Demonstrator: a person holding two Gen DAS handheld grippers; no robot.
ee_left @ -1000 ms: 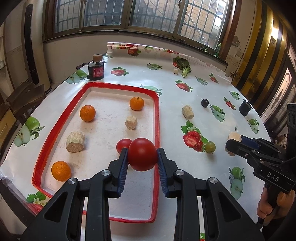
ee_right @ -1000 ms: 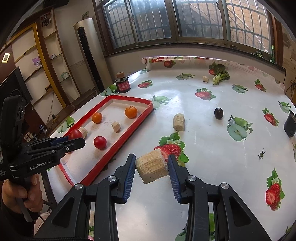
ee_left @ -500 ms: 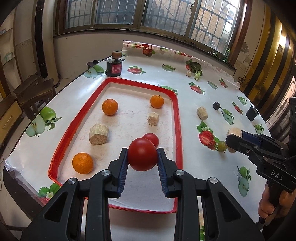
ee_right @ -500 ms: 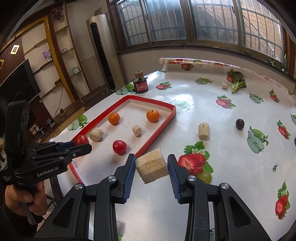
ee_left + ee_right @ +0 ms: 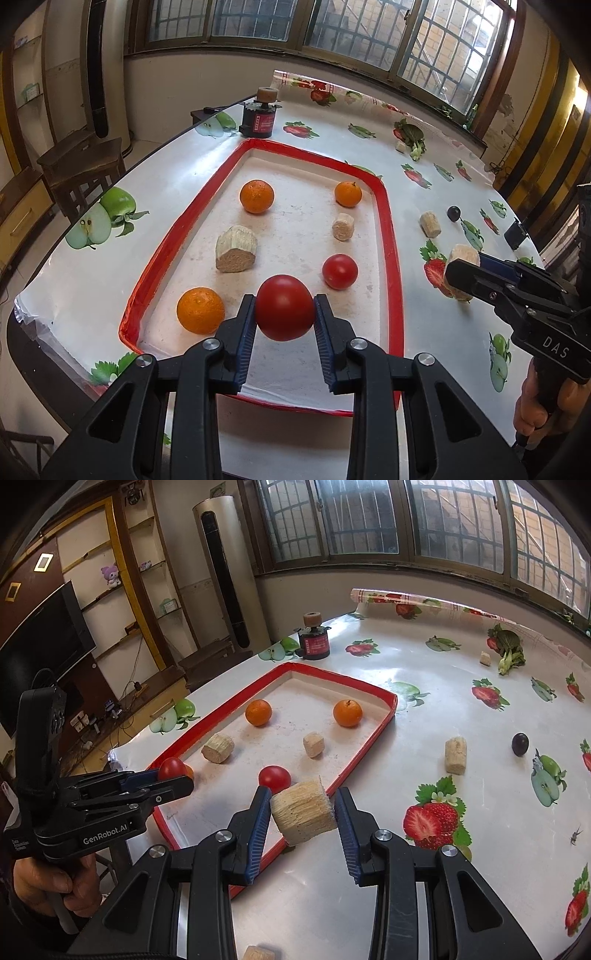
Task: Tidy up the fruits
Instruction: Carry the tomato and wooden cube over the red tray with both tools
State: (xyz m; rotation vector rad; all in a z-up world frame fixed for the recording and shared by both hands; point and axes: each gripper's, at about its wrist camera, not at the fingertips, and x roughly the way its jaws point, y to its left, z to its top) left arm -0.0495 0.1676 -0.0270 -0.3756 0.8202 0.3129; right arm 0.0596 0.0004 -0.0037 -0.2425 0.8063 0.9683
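Left gripper (image 5: 284, 314): clamped on a big tomato (image 5: 284, 307), held over the near end of the tray (image 5: 391, 236).
Right gripper (image 5: 303, 816): clamped on a fibrous beige chunk (image 5: 303, 814), held above the tray's near right rim.
Tray, counted: three oranges, near left (image 5: 200, 311), far left (image 5: 256, 196) and far right (image 5: 348, 193); one small tomato (image 5: 340, 271); two beige chunks, large (image 5: 235, 249) and small (image 5: 343, 226).
Counter (image 5: 424, 709), right of the tray: one beige chunk (image 5: 455, 755), one dark plum (image 5: 520, 744) beyond it.
Far end: a leafy vegetable (image 5: 508, 646) with a small beige piece (image 5: 484, 658) beside it; one red-labelled black device (image 5: 314, 642).
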